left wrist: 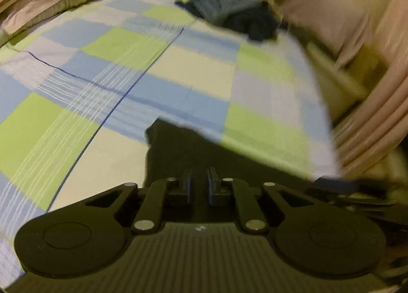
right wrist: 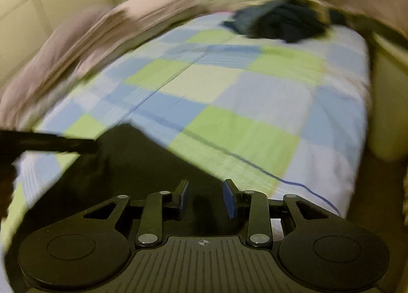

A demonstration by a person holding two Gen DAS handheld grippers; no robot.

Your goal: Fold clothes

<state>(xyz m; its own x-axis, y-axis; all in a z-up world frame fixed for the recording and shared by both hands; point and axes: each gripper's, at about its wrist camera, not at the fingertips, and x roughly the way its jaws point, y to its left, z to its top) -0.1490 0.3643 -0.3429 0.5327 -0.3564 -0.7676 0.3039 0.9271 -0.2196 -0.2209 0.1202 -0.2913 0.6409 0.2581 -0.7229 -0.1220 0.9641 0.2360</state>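
Left claw (left wrist: 199,186) pinching dark garment (left wrist: 178,145), right claw (right wrist: 206,198) agape over it — checked bedspread (right wrist: 229,94) bare beyond.

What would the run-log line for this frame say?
left tool: nearly shut over dark garment | right tool: open above it | dark clothes pile: far end of checked bed

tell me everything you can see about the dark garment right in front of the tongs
The dark garment is a plain black or very dark cloth, soft and matte, lying flat on the checked bedsheet at the near edge of the bed. One straight edge runs diagonally across the sheet. The left tongs, nearly closed, and the right tongs, open, sit over it; whether either grips it is unclear.
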